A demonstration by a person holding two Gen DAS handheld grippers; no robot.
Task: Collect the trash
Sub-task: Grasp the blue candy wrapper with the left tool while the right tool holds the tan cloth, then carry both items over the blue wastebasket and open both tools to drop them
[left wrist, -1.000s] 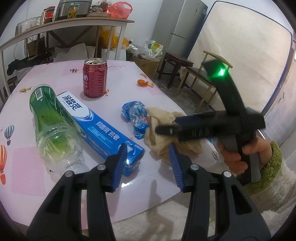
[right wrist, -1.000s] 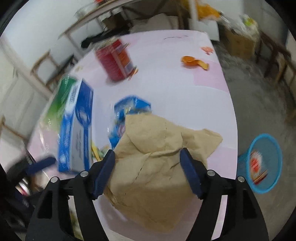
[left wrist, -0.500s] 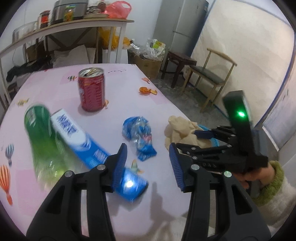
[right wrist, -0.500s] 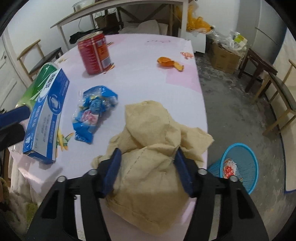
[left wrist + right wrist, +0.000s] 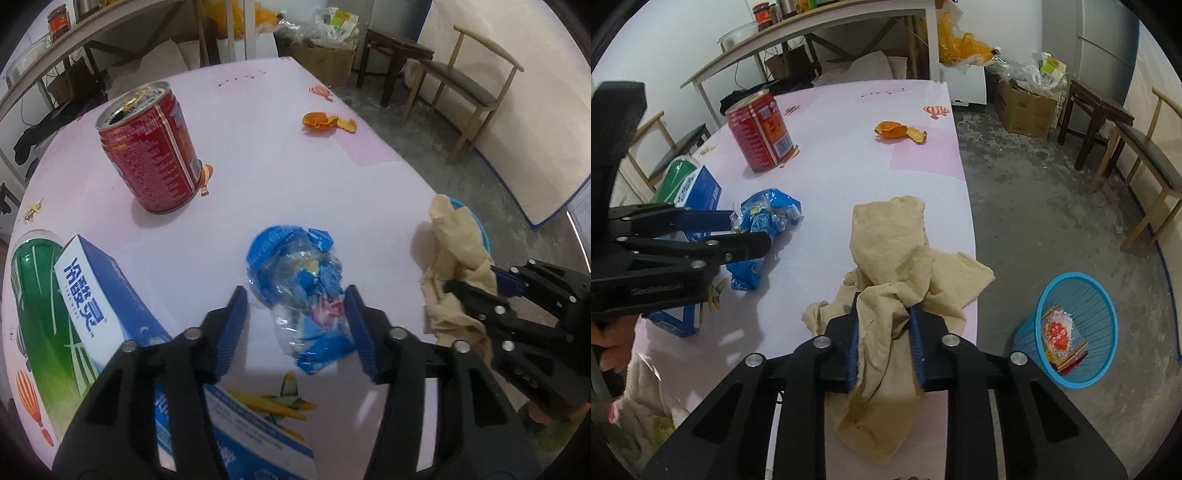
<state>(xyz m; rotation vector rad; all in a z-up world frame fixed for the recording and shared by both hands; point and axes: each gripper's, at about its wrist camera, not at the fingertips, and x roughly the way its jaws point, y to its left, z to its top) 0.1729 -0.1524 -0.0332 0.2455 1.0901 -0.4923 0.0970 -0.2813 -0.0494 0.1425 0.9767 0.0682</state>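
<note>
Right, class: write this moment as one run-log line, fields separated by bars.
task: collect trash | right gripper: closing on tan paper | left gripper: open around blue wrapper | bin: on floor

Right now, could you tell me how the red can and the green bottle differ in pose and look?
The red can stands upright with its top opened; the green bottle lies on its side against the blue box. The can is opaque metal; the bottle is see-through plastic. Both rest on the pink table.
</note>
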